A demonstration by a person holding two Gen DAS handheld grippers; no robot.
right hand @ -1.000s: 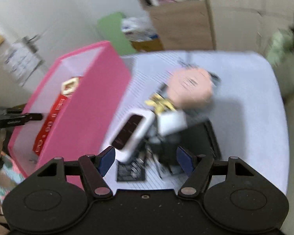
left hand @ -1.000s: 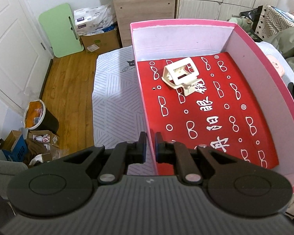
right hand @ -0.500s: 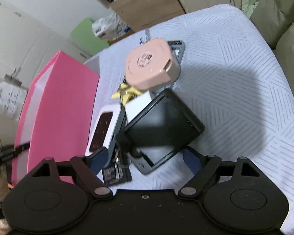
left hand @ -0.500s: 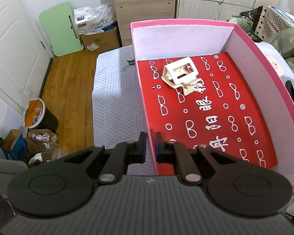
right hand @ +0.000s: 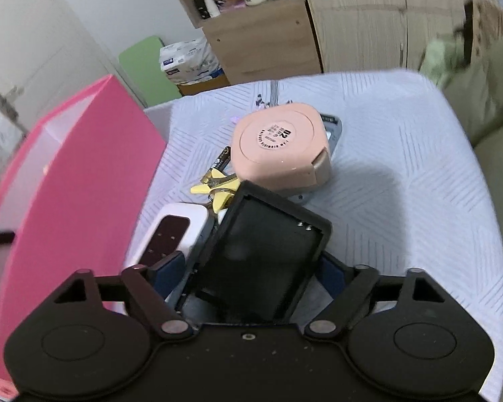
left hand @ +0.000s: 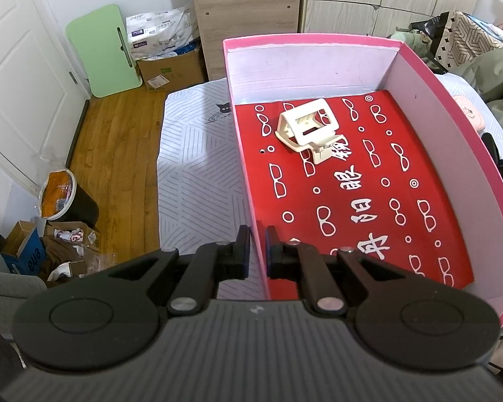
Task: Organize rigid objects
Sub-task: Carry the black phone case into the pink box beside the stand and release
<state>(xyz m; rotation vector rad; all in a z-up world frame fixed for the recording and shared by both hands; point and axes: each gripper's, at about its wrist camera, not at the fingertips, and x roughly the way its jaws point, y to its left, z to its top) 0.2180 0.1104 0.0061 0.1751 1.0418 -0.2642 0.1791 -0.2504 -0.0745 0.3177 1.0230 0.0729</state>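
My left gripper (left hand: 258,251) is shut on the left wall of the pink box (left hand: 452,117), near its front corner. The box has a red lining printed with glasses, and a white plastic stand (left hand: 310,127) lies on it near the back. To the right of the box, in the right wrist view, a pile sits on the bed: a black rectangular case (right hand: 261,254), a white remote (right hand: 174,231), yellow clips (right hand: 214,184) and a round pink case (right hand: 278,149). My right gripper (right hand: 251,264) straddles the black case with its jaws closing. Small gaps still show at the blue pads (right hand: 171,264).
The bed sheet (right hand: 402,167) is pale grey with a line pattern. Olive bedding (right hand: 493,107) lies along its right side. Left of the bed is wooden floor (left hand: 117,140) with a bin (left hand: 63,197), cardboard boxes and a green board (left hand: 104,50). A wooden cabinet (left hand: 248,26) stands behind.
My right gripper has come down over the pile, and the black case now lies between its fingers. The left gripper and the pink box have not moved.
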